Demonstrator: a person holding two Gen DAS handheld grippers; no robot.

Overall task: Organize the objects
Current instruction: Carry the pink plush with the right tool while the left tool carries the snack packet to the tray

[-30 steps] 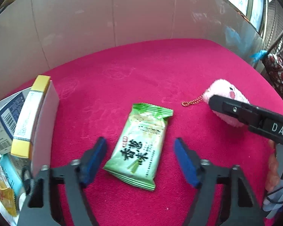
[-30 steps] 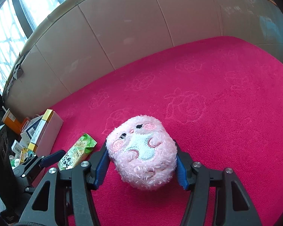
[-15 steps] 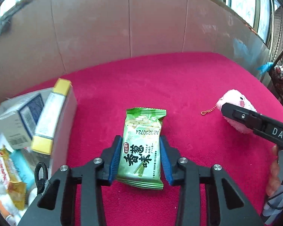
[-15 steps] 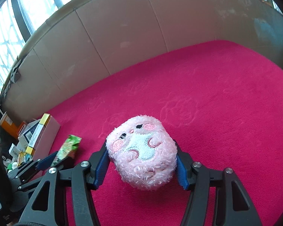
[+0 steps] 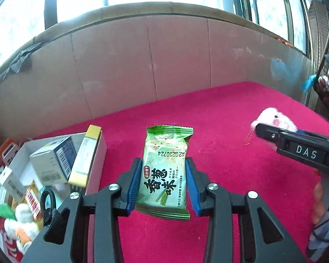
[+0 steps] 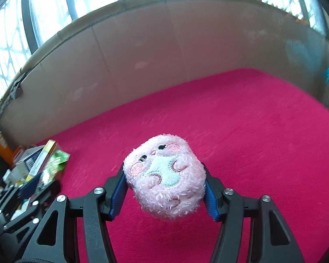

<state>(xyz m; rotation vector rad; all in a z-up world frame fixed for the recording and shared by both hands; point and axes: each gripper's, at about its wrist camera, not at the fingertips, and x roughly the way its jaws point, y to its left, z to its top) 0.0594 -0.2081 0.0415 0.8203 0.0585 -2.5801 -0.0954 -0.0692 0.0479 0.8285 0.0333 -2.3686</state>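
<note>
Change noted: left gripper (image 5: 164, 185), open astride green cracker packet (image 5: 164, 171) a second ago, now clamped on it, packet lifted clear of red cloth (image 5: 219, 131). Right gripper (image 6: 164, 189) clenched on pink plush toy (image 6: 164, 175), also raised. Both ready for stowing. White box (image 5: 97, 153) at left: cartons, sachets, small plush inside.

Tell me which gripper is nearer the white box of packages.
Left. The left gripper, shut on the green cracker packet, is just beside the white box. The right gripper, shut on the pink plush toy, is farther off across the red cloth.
</note>
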